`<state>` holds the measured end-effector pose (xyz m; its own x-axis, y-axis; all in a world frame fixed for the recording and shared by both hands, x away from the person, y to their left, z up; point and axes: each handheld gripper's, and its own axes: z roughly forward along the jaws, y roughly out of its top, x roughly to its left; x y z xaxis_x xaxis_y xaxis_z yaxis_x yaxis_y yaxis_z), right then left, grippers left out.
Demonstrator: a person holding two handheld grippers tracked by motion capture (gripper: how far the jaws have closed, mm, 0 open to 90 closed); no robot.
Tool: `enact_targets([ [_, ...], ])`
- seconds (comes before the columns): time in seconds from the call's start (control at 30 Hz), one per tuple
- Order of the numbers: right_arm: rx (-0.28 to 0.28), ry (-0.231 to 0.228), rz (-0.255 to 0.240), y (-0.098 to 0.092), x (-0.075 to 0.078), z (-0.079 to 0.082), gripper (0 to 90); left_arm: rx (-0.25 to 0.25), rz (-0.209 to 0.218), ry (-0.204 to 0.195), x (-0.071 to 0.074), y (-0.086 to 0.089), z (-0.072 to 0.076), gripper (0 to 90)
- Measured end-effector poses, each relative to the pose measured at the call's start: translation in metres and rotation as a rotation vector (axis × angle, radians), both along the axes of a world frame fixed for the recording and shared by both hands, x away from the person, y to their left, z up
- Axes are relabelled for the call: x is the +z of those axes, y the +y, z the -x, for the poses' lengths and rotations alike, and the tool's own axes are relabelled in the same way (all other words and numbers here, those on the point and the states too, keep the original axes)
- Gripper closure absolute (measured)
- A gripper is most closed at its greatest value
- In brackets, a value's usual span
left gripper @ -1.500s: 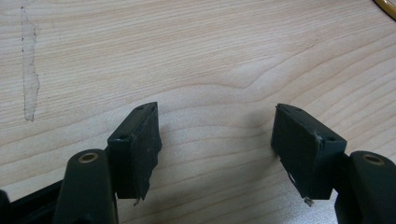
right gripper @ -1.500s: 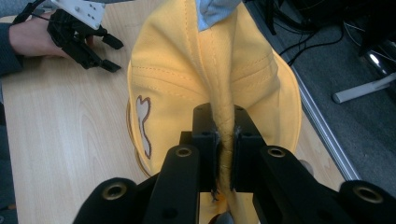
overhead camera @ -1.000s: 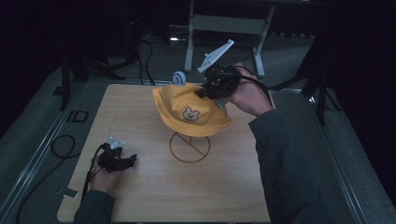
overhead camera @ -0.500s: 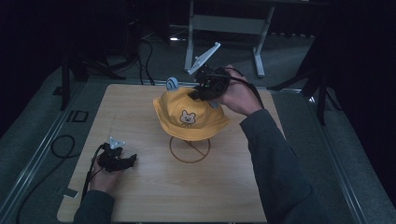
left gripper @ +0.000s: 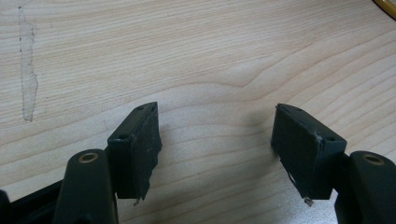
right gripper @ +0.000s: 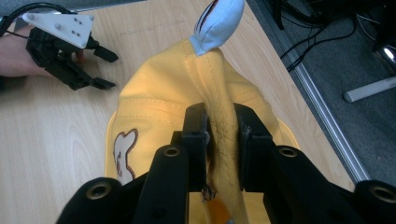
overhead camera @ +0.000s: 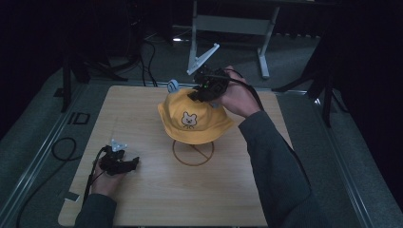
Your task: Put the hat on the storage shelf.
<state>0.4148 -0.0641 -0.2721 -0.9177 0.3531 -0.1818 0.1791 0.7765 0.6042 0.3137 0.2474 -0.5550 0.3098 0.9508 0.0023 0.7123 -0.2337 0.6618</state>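
The right gripper (right gripper: pixel 223 135) pinches a fold of the yellow hat (overhead camera: pixel 195 118), held over a ring stand (overhead camera: pixel 192 153) mid-counter (overhead camera: pixel 142 199). The left gripper (left gripper: pixel 217 140) rests near the counter's left edge, fingers (left gripper: pixel 140 144) spread.

hat (overhead camera: pixel 195 121) sits mid-table (overhead camera: pixel 142 199) over a ring stand (overhead camera: pixel 192 153), left tool (overhead camera: pixel 124 164) well left-front.

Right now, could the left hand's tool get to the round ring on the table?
Probably yes. The left tool rests open on the table, and bare wood lies between it and the ring. The yellow hat hangs above the ring, pinched in the right tool.
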Motion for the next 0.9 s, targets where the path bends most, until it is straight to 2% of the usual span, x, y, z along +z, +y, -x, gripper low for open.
enact_targets([
  [0.2, -0.007, -0.007, -0.019, -0.001, 0.001, 0.0, 67.0, -0.002, -0.002, 0.001, 0.0, 0.0, 0.0, 33.0],
  [0.53, -0.037, -0.039, -0.1, -0.015, 0.016, 0.003, 57.4, -0.002, -0.001, 0.0, 0.0, 0.0, 0.0, 33.0],
  [0.73, -0.085, -0.088, -0.155, -0.026, 0.027, 0.007, 53.1, -0.002, -0.002, 0.0, 0.0, 0.0, 0.0, 33.1],
  [0.9, -0.14, -0.102, -0.19, -0.04, 0.032, 0.008, 52.6, -0.002, -0.002, 0.002, 0.0, 0.0, 0.0, 33.0],
])
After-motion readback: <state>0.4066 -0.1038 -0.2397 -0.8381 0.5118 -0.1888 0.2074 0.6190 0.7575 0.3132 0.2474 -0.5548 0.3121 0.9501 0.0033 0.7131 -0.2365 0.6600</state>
